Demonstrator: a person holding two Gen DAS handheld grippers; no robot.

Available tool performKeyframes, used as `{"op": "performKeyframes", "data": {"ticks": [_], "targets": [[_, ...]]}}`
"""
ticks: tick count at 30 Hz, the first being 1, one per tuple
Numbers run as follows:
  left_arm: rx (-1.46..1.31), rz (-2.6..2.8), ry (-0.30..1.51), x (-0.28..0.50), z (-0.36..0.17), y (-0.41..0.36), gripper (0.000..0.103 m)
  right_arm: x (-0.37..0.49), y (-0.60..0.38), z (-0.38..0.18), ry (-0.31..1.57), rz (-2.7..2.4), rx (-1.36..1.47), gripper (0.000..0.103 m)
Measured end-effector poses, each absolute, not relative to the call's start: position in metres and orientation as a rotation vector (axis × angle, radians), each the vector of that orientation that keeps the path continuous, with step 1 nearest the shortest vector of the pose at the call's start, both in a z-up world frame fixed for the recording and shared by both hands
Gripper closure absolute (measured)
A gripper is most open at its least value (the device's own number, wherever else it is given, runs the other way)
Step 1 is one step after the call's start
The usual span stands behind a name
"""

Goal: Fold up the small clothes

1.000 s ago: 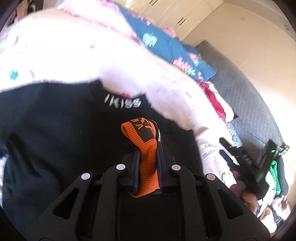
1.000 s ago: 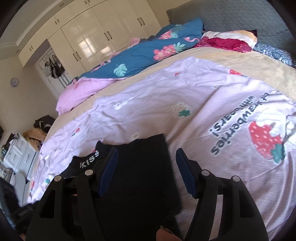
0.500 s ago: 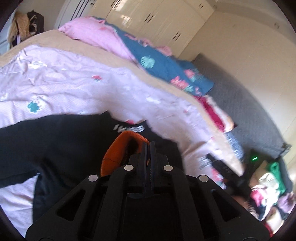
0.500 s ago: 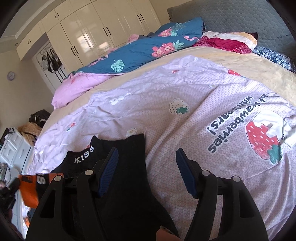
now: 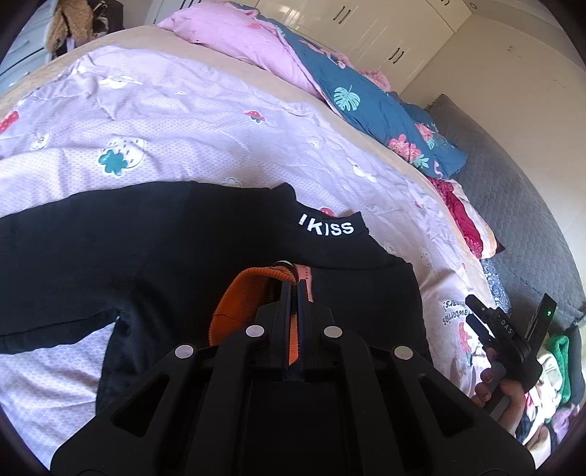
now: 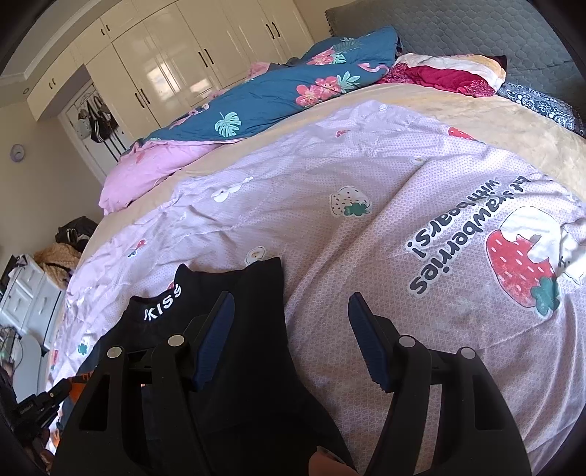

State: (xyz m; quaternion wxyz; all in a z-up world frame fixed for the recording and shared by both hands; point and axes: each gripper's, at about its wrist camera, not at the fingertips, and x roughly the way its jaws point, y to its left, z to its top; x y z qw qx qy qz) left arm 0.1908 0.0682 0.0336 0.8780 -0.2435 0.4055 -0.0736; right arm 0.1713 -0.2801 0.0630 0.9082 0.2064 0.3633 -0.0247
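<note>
A black top (image 5: 154, 249) with white "KISS" on its collar lies flat on the lilac strawberry-print bedspread (image 5: 205, 121). My left gripper (image 5: 294, 283) is shut on an orange knit cuff (image 5: 241, 300), held above the top's chest. In the right wrist view the black top (image 6: 252, 329) lies under my right gripper (image 6: 289, 311), which is open and empty, its left finger over the top's folded edge. The right gripper (image 5: 490, 322) also shows at the right edge of the left wrist view.
A blue floral quilt (image 6: 278, 91) and a pink blanket (image 6: 146, 164) lie along the bed's far side, red bedding (image 6: 439, 77) by the grey headboard (image 6: 457, 29). White wardrobes (image 6: 175, 66) stand behind. A pile of clothes (image 5: 553, 369) lies at the bed's right.
My left gripper has closed tighter on the orange cuff and pulled back; the black top's long sleeve has come into view. The right gripper has drawn back slightly, staying open.
</note>
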Motion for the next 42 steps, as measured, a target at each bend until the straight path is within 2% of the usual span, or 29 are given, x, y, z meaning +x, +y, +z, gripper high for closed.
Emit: {"op": "performKeyframes", "data": {"ticks": [7,11,12,13,15,17,19,21,22,23,24,25,26,33,42], "targets": [[-0.506,-0.138,0.836,0.186,0.036,0.079,0.103,0.177,-0.277,0.054,0.803,-0.041,0.404,0.040],[-0.547,-0.115,0.904,0.192,0.014,0.085,0.103,0.185,-0.261,0.036,0.894,-0.036,0.333,0.040],[-0.567,-0.118,0.919,0.194,0.009,0.087,0.096,0.187,-0.257,0.033,0.910,-0.029,0.315,0.040],[-0.591,-0.127,0.932,0.195,0.003,0.090,0.079,0.189,-0.252,0.029,0.926,-0.022,0.294,0.040],[-0.599,-0.118,0.958,0.199,-0.006,0.091,0.061,0.190,-0.247,0.024,0.944,-0.022,0.272,0.040],[-0.606,-0.101,0.978,0.200,-0.015,0.092,0.053,0.191,-0.243,0.021,0.956,-0.023,0.258,0.040],[-0.621,-0.081,1.005,0.203,-0.026,0.092,0.033,0.192,-0.241,0.019,0.961,-0.021,0.254,0.040],[-0.606,-0.072,1.030,0.205,-0.034,0.089,0.033,0.192,-0.242,0.018,0.962,-0.025,0.251,0.040],[-0.578,-0.062,1.037,0.206,-0.037,0.085,0.044,0.192,-0.243,0.017,0.966,-0.030,0.251,0.040],[-0.532,-0.047,1.033,0.207,-0.038,0.081,0.058,0.193,-0.244,0.015,0.969,-0.033,0.254,0.039],[-0.485,-0.026,1.024,0.207,-0.036,0.076,0.086,0.194,-0.246,0.013,0.974,-0.037,0.259,0.039],[-0.467,-0.024,1.011,0.207,-0.035,0.075,0.097,0.196,-0.246,0.012,0.979,-0.040,0.261,0.039],[-0.477,-0.052,0.999,0.207,-0.032,0.075,0.099,0.196,-0.247,0.011,0.983,-0.048,0.263,0.039],[-0.436,-0.089,0.860,0.188,0.025,0.075,0.099,0.194,-0.253,0.017,0.961,-0.065,0.260,0.039],[-0.451,-0.050,0.981,0.197,-0.008,0.083,0.096,0.191,-0.230,0.029,0.908,0.015,0.216,0.039]]}}
